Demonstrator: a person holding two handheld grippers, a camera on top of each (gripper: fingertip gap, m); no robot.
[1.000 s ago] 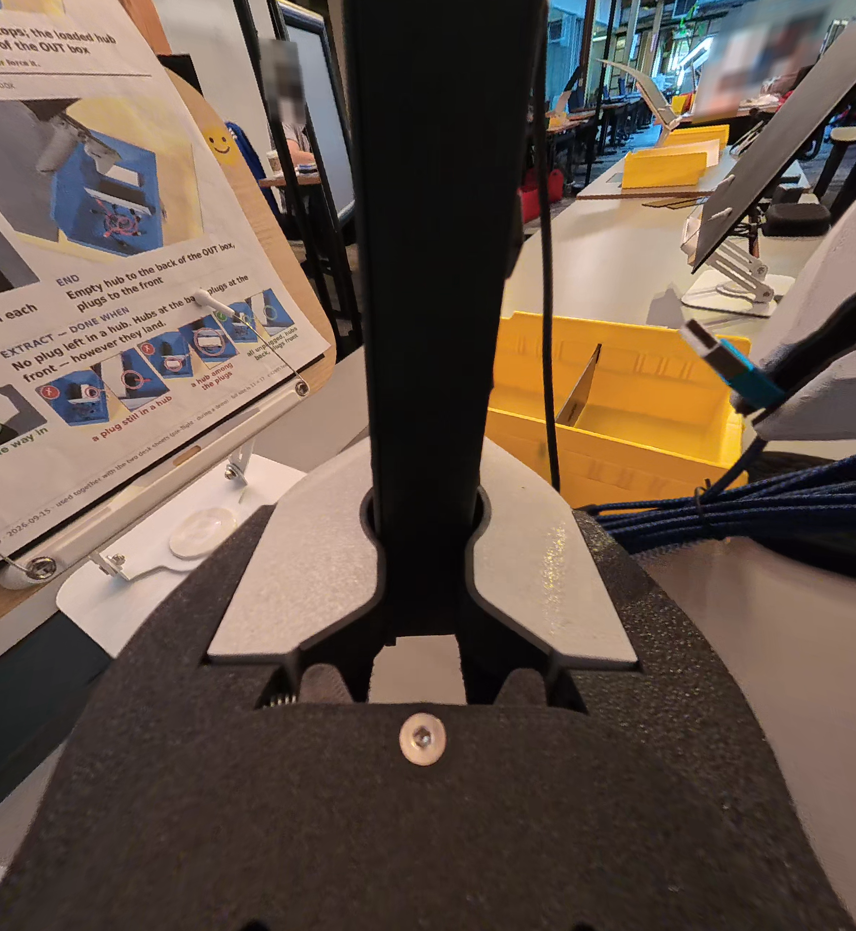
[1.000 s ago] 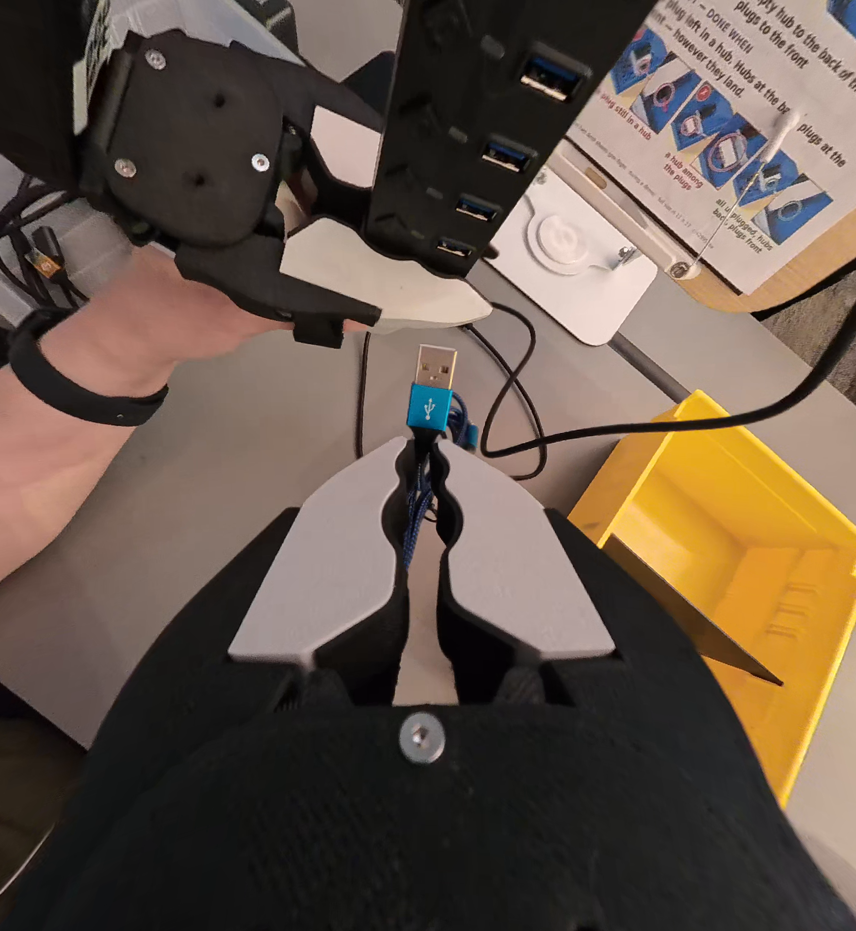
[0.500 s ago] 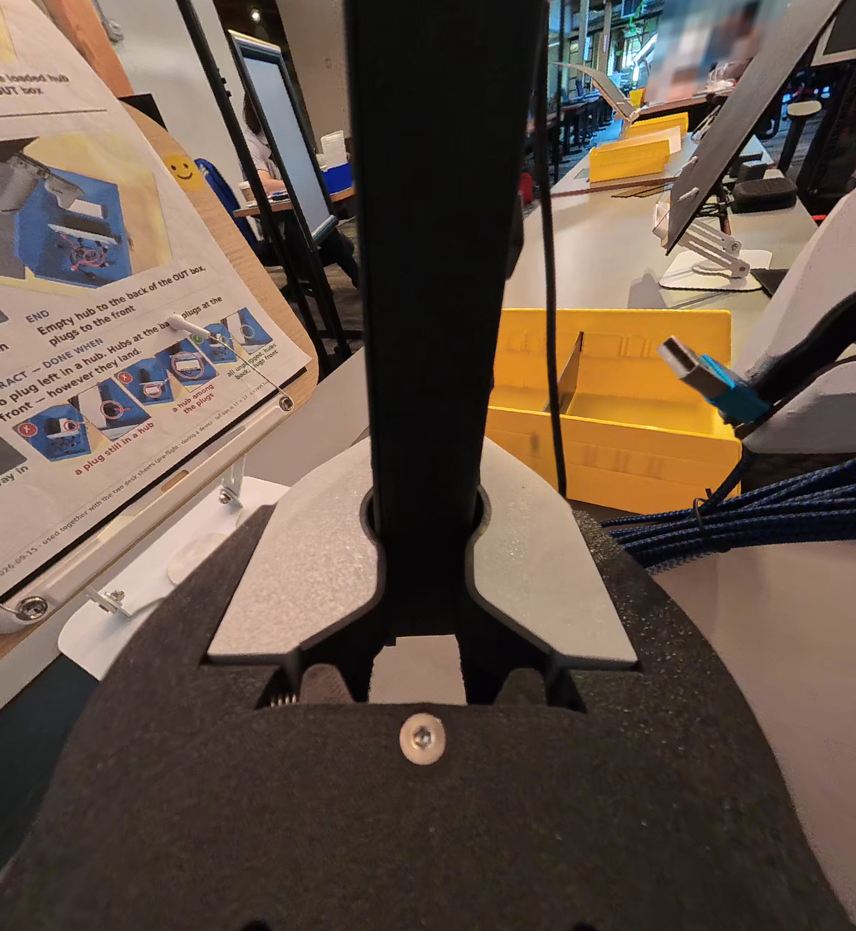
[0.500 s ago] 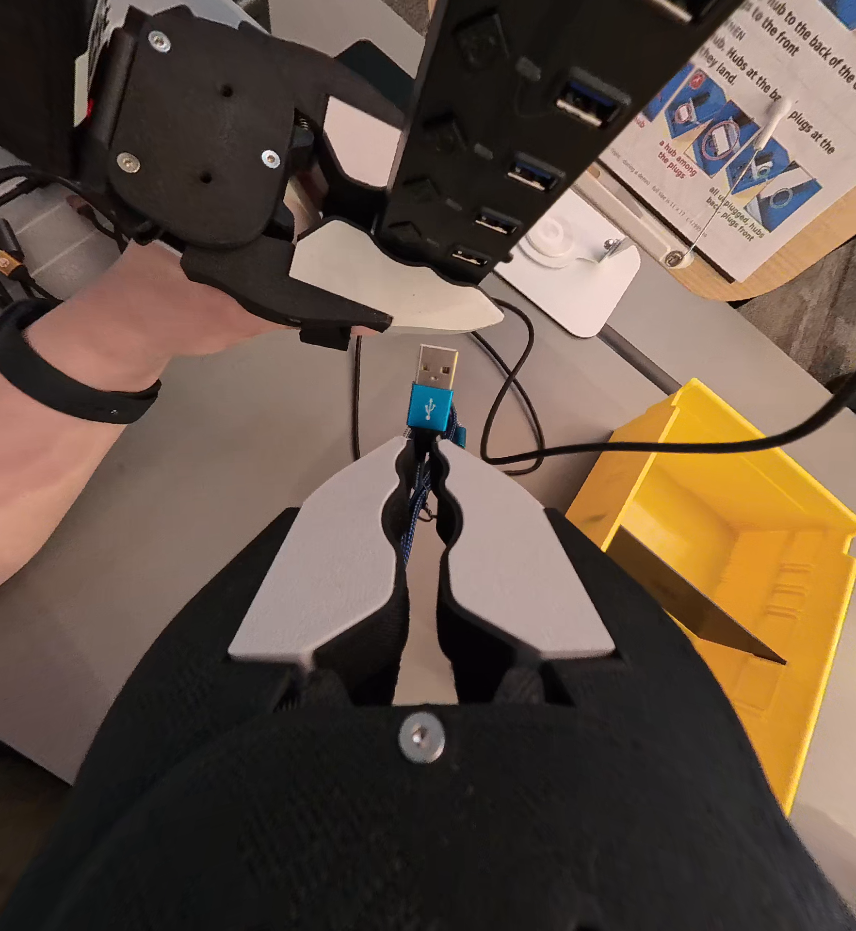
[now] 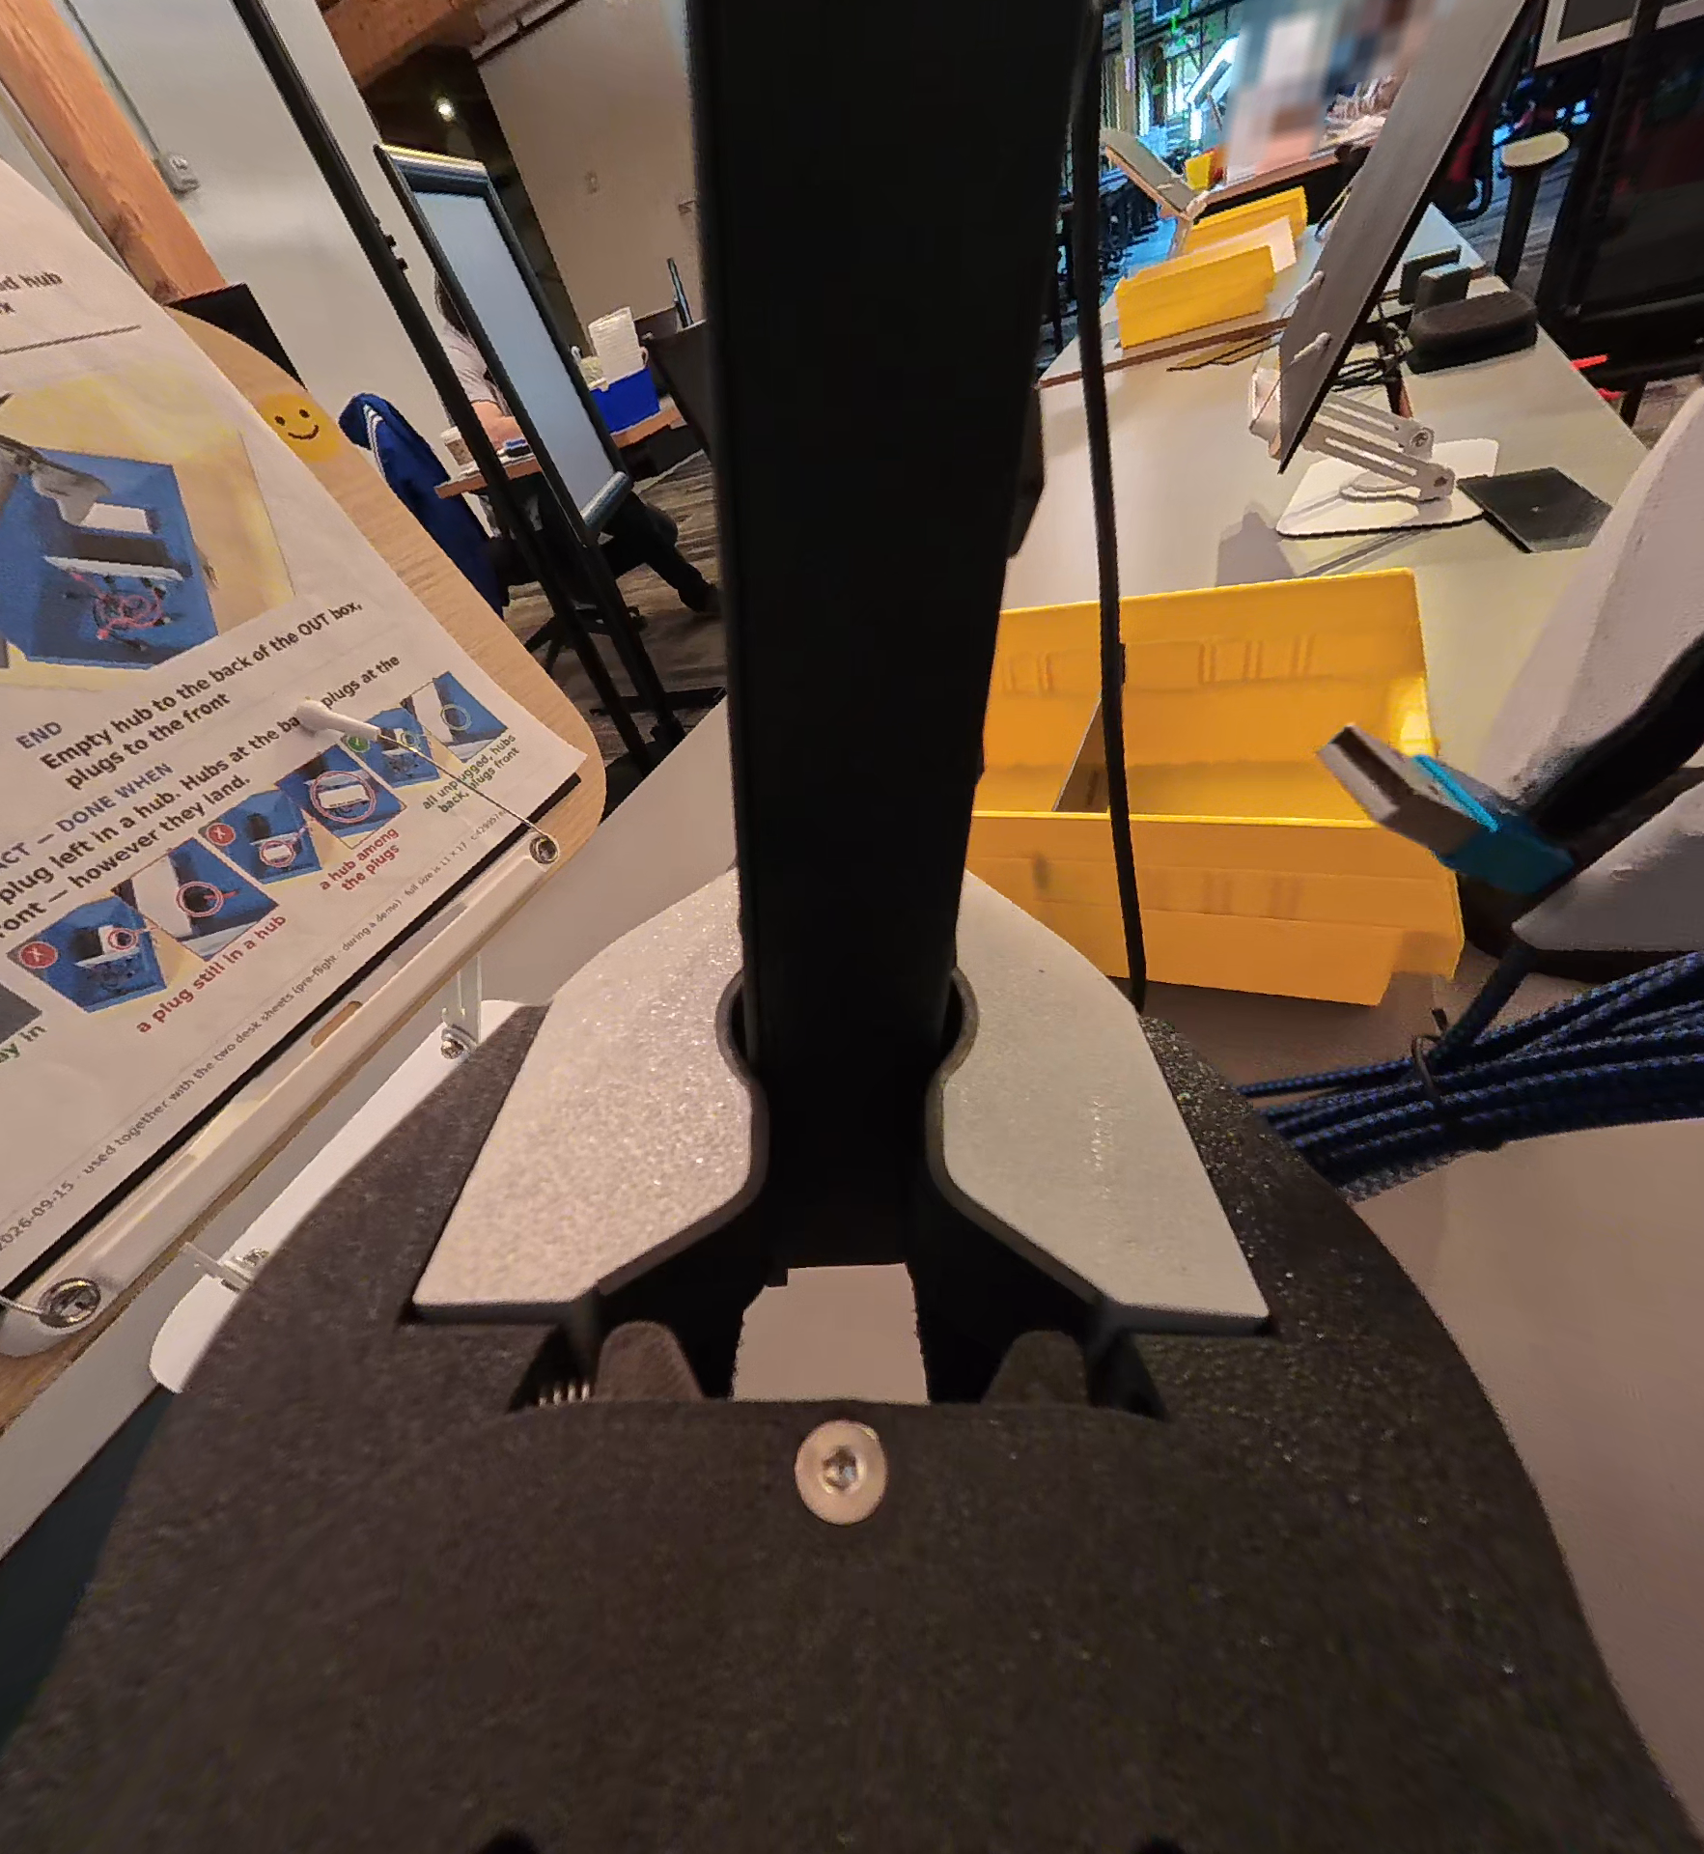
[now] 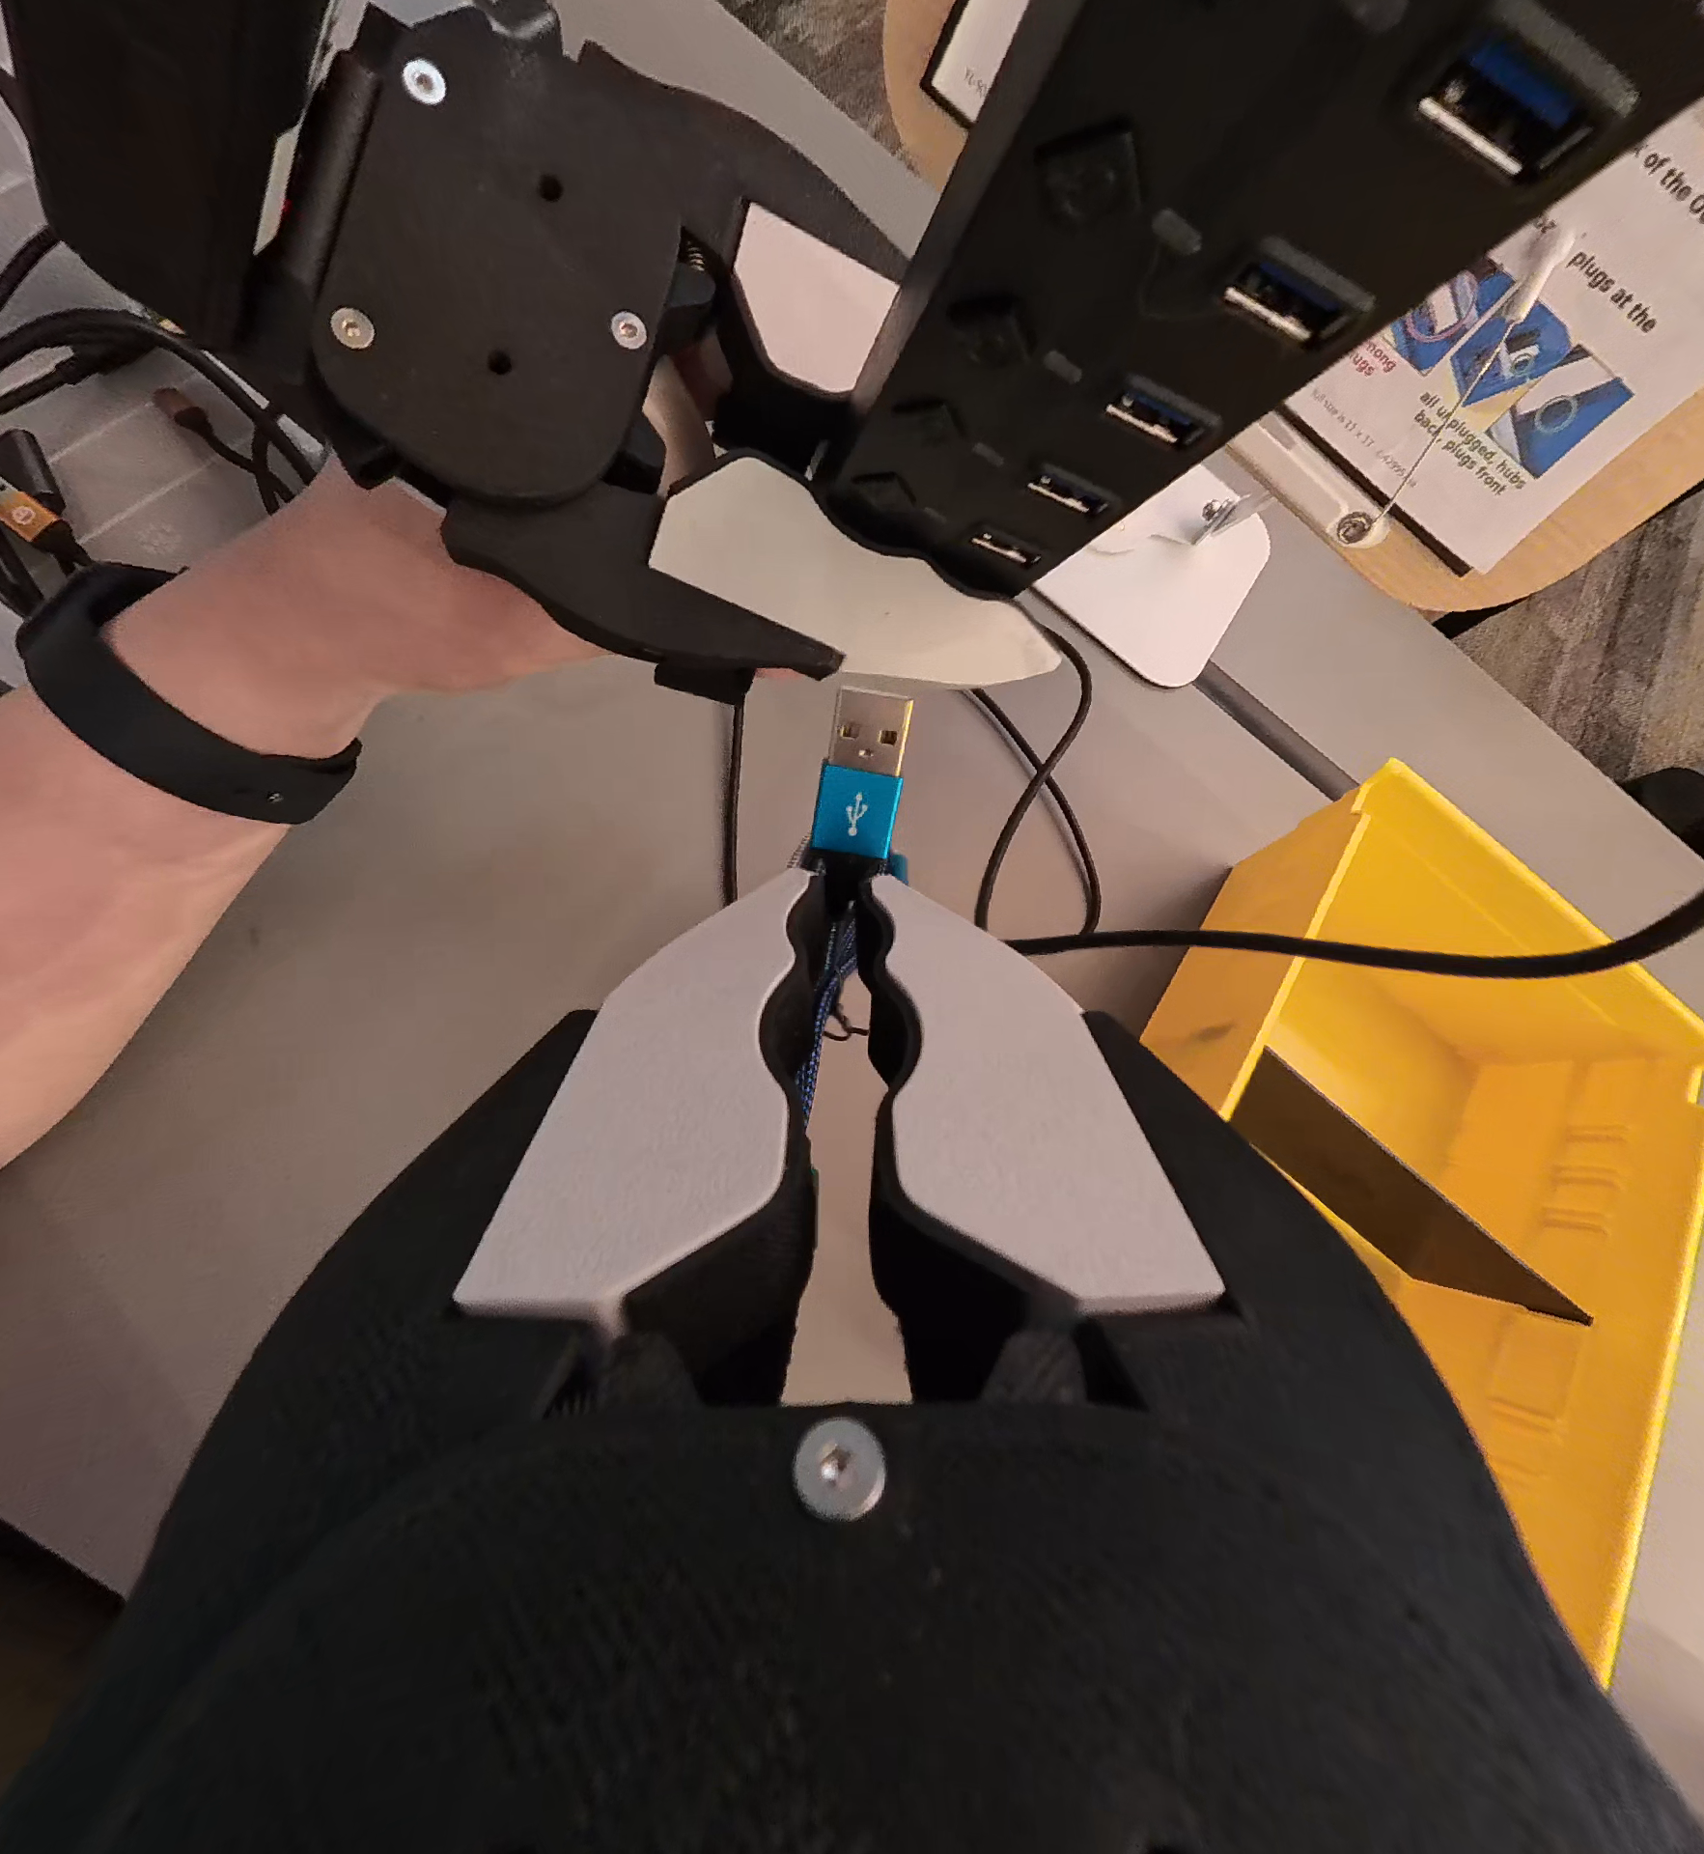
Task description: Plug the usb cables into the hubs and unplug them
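My left gripper [image 5: 848, 1013] is shut on the lower end of a long black USB hub [image 5: 878, 451] and holds it upright above the table. In the right wrist view the hub [image 6: 1179, 301] shows several empty ports down one face. My right gripper [image 6: 842, 888] is shut on a blue braided USB cable just behind its blue plug [image 6: 863, 793]. The metal tip points up at the left gripper's white finger [image 6: 827, 592], just under the hub's lowest port and apart from it. The plug [image 5: 1429, 803] and the cable bundle [image 5: 1530, 1084] also show at the right of the left wrist view.
A yellow bin [image 6: 1489, 1154] with a black divider stands at the right; it also shows in the left wrist view [image 5: 1209, 622]. An instruction sheet on a wooden board [image 5: 175, 803] leans on a white stand. The hub's thin black cord [image 6: 1329, 953] hangs across the bin. A hand with a black wristband [image 6: 175, 722] holds the left gripper. One gripper's finger ends stand about 9 centimetres off the other's.
The hub has tilted and come closer to the right gripper's camera, and its ports look larger. The plug has stayed just under the hub's lower end. Both grips are unchanged.
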